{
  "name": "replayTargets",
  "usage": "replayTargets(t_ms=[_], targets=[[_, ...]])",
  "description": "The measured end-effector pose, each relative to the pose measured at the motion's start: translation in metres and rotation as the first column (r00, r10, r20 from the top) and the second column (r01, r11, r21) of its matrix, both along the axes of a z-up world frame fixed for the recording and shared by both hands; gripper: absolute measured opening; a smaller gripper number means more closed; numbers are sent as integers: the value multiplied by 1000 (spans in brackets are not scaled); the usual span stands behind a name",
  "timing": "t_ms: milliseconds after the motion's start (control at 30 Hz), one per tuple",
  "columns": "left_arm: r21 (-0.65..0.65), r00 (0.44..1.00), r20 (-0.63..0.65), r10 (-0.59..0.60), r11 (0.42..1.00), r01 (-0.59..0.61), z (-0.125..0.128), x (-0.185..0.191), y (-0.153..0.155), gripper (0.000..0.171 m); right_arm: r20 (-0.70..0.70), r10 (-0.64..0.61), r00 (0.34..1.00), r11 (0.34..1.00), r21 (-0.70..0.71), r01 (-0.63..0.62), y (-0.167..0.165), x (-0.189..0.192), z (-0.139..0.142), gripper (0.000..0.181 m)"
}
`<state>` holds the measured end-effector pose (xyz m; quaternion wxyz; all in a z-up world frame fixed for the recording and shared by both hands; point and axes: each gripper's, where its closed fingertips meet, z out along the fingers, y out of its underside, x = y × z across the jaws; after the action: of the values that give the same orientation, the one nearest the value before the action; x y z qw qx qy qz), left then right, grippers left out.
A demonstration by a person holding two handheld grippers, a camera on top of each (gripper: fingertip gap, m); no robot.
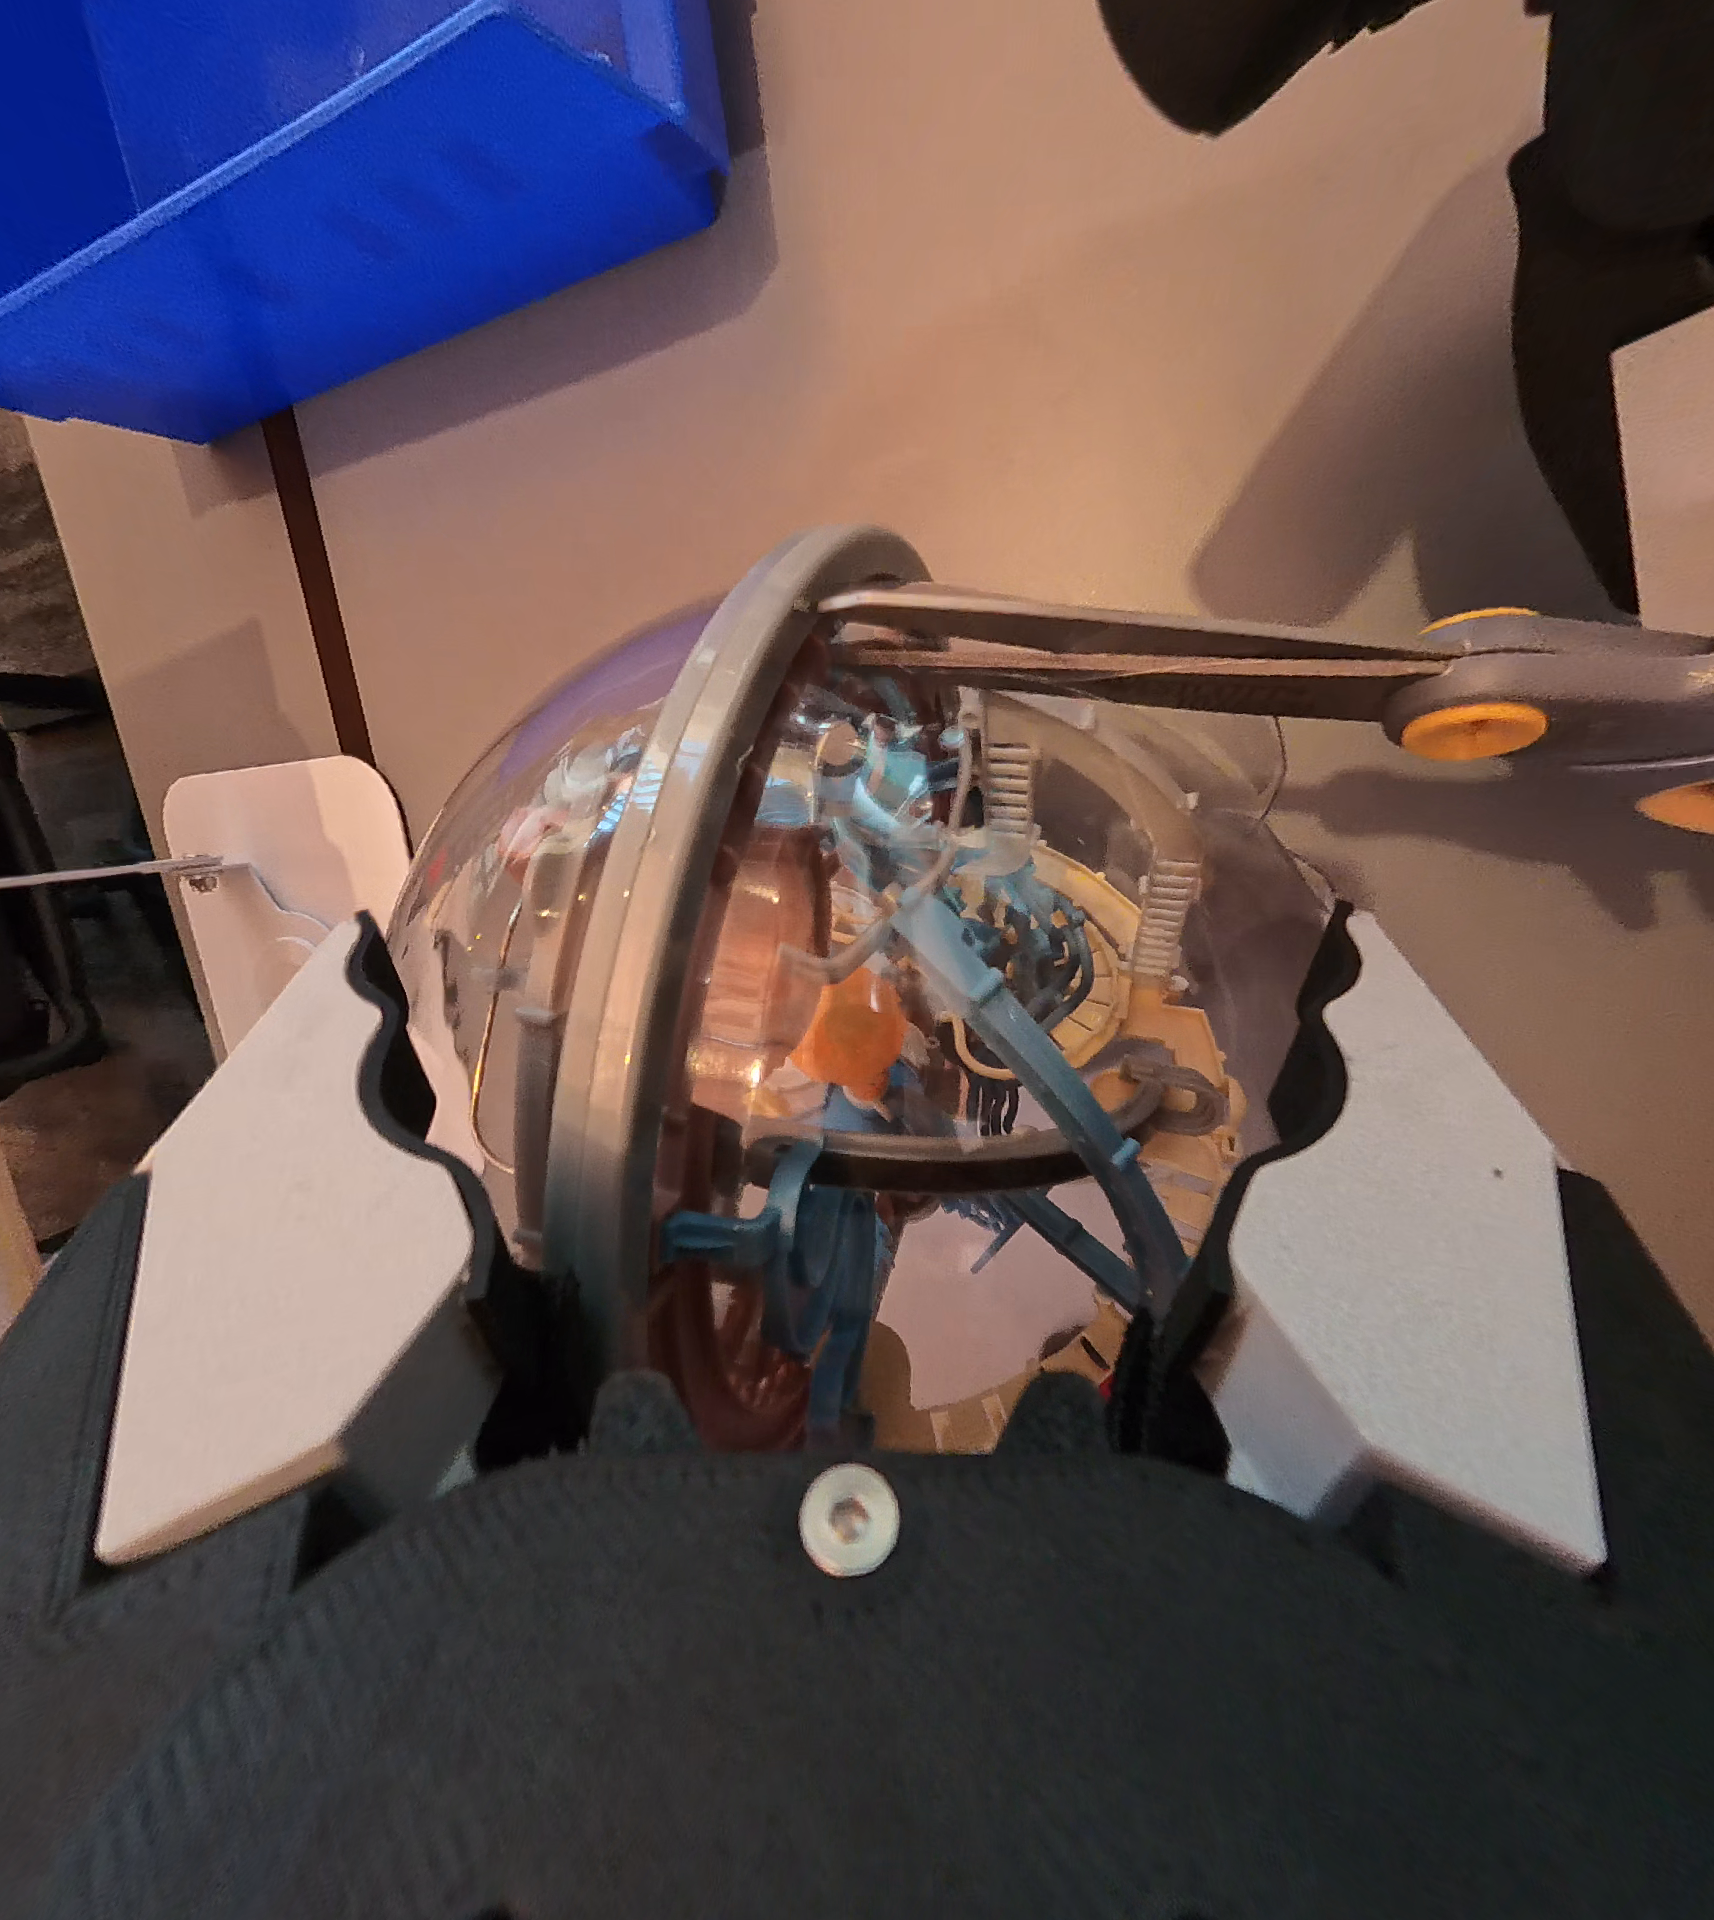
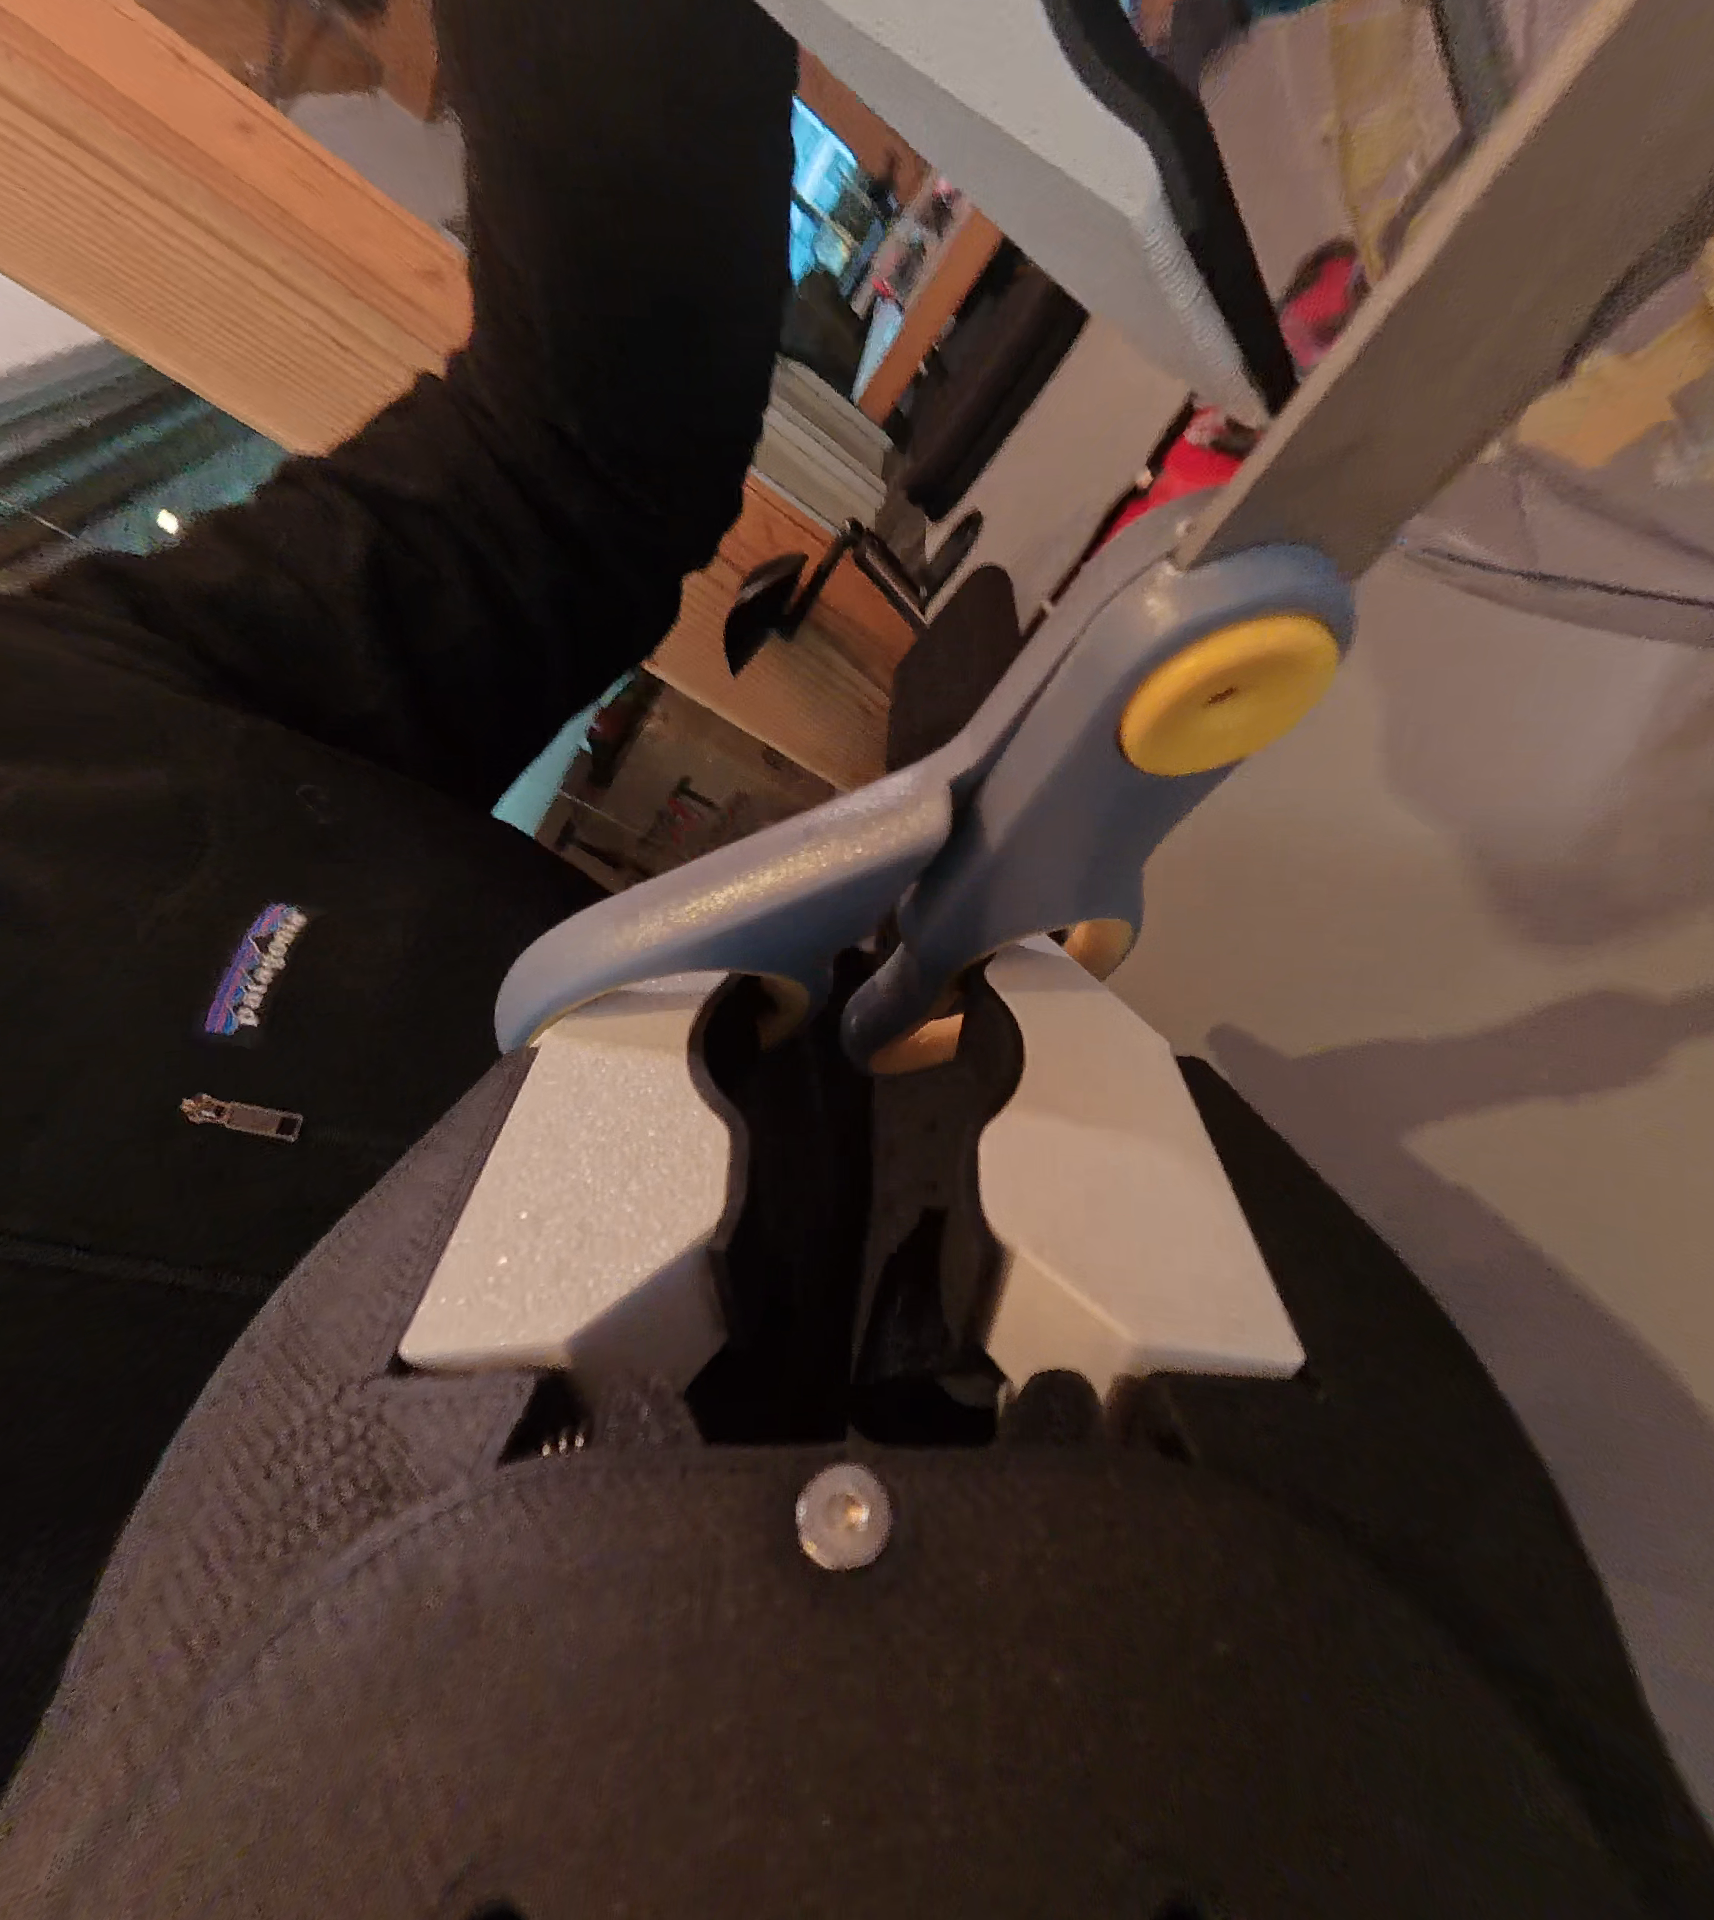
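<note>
**benchrat:** While the left gripper (image 1: 853, 1039) has that clear maze ball (image 1: 832, 987) wedged between its fingers (image 1: 292, 1195), spread wide around the sphere and pressing both sides, what's the other one got?

**umi_fan:** Right gripper (image 2: 858, 1023) has its fingers (image 2: 583, 1174) pulled in narrow, clamped on the handles of the grey scissors (image 2: 1029, 790) with the yellow pivot. Blades look closed, and their tip sits right at the ball's grey ring (image 1: 655, 862), up near the top of the sphere.

**benchrat:** Ball resting on the bench (image 1: 988, 364)?

**umi_fan:** Can't tell. It's held over the pale surface, but the underside is hidden.

**benchrat:** Anything else nearby?

**umi_fan:** Blue bin (image 1: 292, 208) toward the bench's far left corner, and a person in a black jacket (image 2: 209, 883) left of the scissors in the right wrist view. Inside the ball: blue tracks, an orange piece.
</note>
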<state>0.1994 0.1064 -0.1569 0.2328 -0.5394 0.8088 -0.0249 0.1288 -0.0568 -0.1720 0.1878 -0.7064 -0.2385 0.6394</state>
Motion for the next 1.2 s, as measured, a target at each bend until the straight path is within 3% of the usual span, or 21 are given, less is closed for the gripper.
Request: replayTargets(t_ms=[100, 233, 467, 600, 667, 800, 1033, 1100, 1200], targets=[[9, 1000, 11, 11, 1000, -11, 0, 1, -1, 160, -7, 23, 1000, 1000, 6, -23, -3, 3, -1, 32], [65, 1000, -7, -25, 998, 25, -3, 1, -8, 160, -154, -6, 988, 1000, 17, 8, -7, -2, 3, 32], [140, 997, -55, -59, 988, 66, -7, 3, -16, 160, -125, -24, 992, 999, 34, 29, -18, -5, -3, 31], [162, 993, -55, -102, 981, 110, -7, -1, -13, 160, -264, -91, 960, 995, 18, 99, -13, -21, 8, 32], [242, 988, -85, -132, 959, 149, -11, -1, -6, 160, -338, -41, 940, 999, -27, 34, -18, -17, 19, 33], [248, 988, -80, -131, 957, 147, -11, 4, -5, 160, -234, 9, 972, 999, -29, -16, -20, -6, 11, 31], [269, 988, -59, -145, 951, 155, -12, 3, -6, 160, -200, 47, 979, 995, -81, -64, -27, 2, 15, 31], [351, 978, -56, -200, 913, 207, -15, 4, -8, 160, -225, 60, 973, 992, -96, -83, -35, 2, 16, 31], [549, 961, -47, -273, 797, 253, -26, 9, -7, 160, -259, 54, 964, 986, -138, -92, -41, 1, 13, 34]])
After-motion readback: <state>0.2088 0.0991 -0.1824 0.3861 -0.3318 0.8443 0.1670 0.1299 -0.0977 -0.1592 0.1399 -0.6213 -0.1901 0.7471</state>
